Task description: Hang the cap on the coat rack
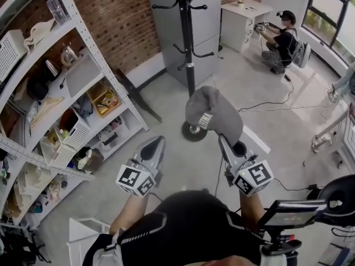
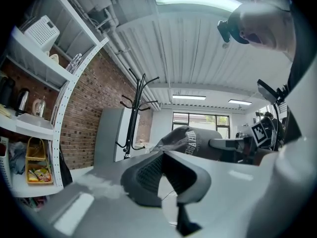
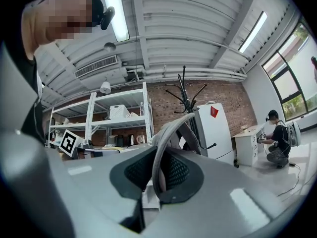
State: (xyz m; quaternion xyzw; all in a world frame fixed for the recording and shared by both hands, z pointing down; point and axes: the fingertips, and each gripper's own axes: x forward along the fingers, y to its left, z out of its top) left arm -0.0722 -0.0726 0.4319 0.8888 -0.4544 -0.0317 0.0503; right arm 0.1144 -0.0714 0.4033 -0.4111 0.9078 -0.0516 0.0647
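A: Nearest first. What's w/ the grippers?
B: Right gripper (image 3: 161,150) is pinching the cap (image 3: 167,130) by its brim. The brim sits edge-on btwn the jaws, running up & away. Left gripper (image 2: 162,155) has its jaws pressed together, nothing btwn them. It hangs just beside the right one at abt the same height.
A: So where's the cap exactly?
B: In the air ahead of the person's chest, crown out past the right jaws on the rack side. It touches nothing else.
A: And the coat rack (image 1: 185,32)?
B: Dead ahead, beyond the cap & apart from it. Pole upright, hooks (image 1: 203,53) branching off mid-pole, more at the top. The right gripper is the nearer one and it's loaded, so I'd guess the move is fwd & up w/ that one, cap's opening led onto a hook.
A: Do the views differ?
B: Head view gives the whole pole down to its base (image 1: 191,132). The cap overlaps the base's near edge in the picture. Right gripper view shows the pinch itself + the rack top rising behind the cap. Left gripper view catches the cap side-on w/ its printed panel, rack off to its left.
A: Farther back?
B: Shelving (image 1: 66,93) on the left, a tall grey cabinet (image 1: 211,15) behind the rack, a person (image 1: 283,37) crouched in the far corner.
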